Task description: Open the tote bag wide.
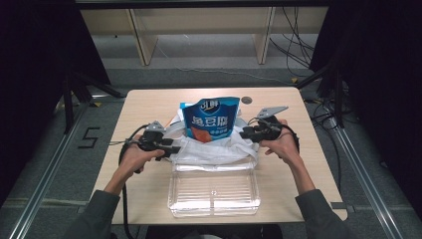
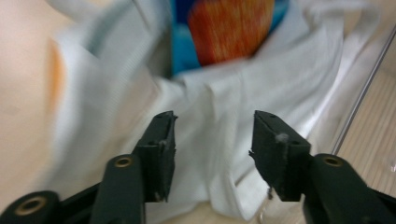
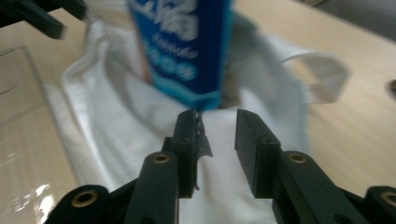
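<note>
A blue snack packet (image 1: 211,119) stands upright inside a crumpled white cloth bag (image 1: 214,152) at the middle of the table. My left gripper (image 1: 173,148) is at the bag's left edge. In the left gripper view it (image 2: 212,128) is open, with the white cloth (image 2: 224,102) just beyond its tips and the packet (image 2: 224,32) farther off. My right gripper (image 1: 245,133) is at the bag's right edge. It (image 3: 218,123) is open by a narrow gap, its tips right at the cloth (image 3: 121,121) below the packet's (image 3: 187,46) bottom corner.
A clear plastic tray (image 1: 214,204) lies at the table's near edge, right in front of the bag, with its rim (image 2: 359,107) close to the left gripper. A small dark round mark (image 1: 247,100) sits behind the packet. Wooden shelf legs and cables stand beyond the table.
</note>
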`<state>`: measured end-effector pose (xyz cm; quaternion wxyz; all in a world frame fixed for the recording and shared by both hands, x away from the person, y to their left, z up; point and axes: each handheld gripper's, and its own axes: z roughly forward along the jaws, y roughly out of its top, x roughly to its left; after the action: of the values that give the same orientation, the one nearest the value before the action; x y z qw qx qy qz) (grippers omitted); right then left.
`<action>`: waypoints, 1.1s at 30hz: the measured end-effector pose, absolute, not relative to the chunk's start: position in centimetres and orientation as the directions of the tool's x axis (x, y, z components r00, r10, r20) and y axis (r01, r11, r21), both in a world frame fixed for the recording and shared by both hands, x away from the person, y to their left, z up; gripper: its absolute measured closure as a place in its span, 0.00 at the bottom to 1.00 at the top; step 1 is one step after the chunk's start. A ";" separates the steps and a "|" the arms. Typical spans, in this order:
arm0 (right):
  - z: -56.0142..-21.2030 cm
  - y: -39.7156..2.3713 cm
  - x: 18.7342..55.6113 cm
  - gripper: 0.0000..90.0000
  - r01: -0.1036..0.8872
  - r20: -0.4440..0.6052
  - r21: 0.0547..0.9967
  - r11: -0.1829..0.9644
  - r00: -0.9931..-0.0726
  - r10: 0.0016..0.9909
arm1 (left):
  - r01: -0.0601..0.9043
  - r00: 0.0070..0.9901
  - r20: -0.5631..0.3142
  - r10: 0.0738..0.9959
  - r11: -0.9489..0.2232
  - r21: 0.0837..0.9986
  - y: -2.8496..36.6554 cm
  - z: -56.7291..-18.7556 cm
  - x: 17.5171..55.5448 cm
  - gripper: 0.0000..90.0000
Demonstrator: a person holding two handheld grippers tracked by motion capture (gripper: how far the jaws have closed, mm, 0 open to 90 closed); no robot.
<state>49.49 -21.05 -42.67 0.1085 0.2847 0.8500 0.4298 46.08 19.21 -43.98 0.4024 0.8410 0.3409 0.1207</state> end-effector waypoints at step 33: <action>-49.6 -20.0 56.8 1.00 0.534 0.069 0.726 0.434 -0.684 0.726 | 0.675 0.511 -0.237 0.827 -0.214 0.706 18.9 -49.3 56.6 0.98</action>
<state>56.77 -20.05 -49.65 0.1282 0.3764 0.8370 0.3760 56.56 18.91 -49.28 0.3968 0.7732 0.4854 0.0957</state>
